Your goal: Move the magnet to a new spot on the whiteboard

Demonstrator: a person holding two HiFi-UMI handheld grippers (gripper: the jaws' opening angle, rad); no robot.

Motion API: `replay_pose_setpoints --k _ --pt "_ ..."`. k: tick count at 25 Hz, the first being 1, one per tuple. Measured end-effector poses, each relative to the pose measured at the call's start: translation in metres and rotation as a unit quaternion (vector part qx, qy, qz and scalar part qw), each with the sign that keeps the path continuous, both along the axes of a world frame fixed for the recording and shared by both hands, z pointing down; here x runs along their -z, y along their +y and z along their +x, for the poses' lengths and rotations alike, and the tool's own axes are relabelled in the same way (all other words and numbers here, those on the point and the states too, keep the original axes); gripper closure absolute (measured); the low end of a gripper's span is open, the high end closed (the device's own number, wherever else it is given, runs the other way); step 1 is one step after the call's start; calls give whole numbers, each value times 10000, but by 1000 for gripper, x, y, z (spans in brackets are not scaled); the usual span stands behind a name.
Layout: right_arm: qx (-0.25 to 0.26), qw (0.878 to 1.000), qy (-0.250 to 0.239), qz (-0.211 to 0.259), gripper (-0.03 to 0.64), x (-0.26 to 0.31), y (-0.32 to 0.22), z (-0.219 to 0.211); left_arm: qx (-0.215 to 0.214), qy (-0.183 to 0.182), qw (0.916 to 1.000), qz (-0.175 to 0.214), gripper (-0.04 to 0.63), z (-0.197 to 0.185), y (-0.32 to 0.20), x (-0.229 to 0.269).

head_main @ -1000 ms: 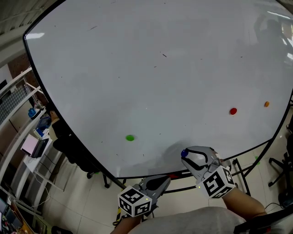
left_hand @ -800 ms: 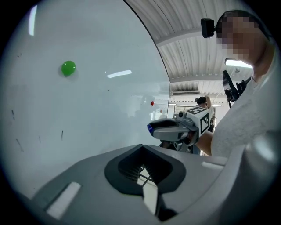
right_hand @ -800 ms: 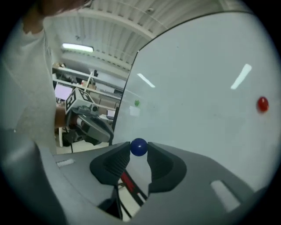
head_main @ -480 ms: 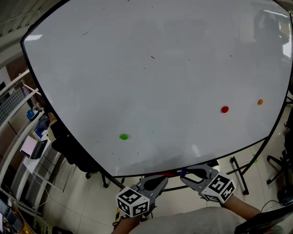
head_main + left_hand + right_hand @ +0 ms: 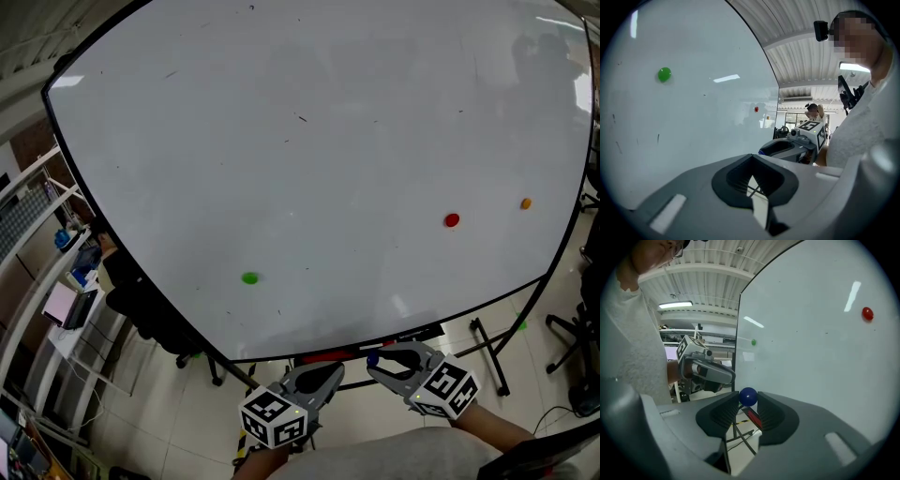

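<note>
Blue and round, the magnet (image 5: 748,396) sits pinched between the tips of the right claw (image 5: 377,361), which is clenched on it from both sides. The claw holds it off the whiteboard (image 5: 309,141), just below the board's dark lower edge in the head view; the board's white face spreads above and ahead of the claw.

Just beside the right claw, on its left, the left claw (image 5: 336,369) hangs with its jaws pressed together and nothing between them, also below the board's edge.

A red magnet (image 5: 452,220) sticks to the board up and to the right of the right claw, and an orange magnet (image 5: 526,202) lies farther right, near the board's rim. A green magnet (image 5: 249,277) sits on the board above and to the left of the left claw.
</note>
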State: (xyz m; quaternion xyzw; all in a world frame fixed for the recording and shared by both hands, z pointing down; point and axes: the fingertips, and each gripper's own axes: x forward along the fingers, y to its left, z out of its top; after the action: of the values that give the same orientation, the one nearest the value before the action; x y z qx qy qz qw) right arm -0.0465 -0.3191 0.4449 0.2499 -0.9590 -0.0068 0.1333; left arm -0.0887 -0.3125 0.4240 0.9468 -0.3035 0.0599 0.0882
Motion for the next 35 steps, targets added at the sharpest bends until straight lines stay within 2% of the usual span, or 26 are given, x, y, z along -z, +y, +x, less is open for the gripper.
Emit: replay_pose_setpoints --k 6,25,35 --pt "2 10000 6 11 491 2 7 3 -39 179 9998 3 611 5 4 5" --pt "164 9998 68 4 491 -4 20 -3 -111 124 9998 -129 611 16 13 -3" --pt "96 9975 410 563 489 7 5 -5 -58 97 9997 -213 611 14 8 -8"
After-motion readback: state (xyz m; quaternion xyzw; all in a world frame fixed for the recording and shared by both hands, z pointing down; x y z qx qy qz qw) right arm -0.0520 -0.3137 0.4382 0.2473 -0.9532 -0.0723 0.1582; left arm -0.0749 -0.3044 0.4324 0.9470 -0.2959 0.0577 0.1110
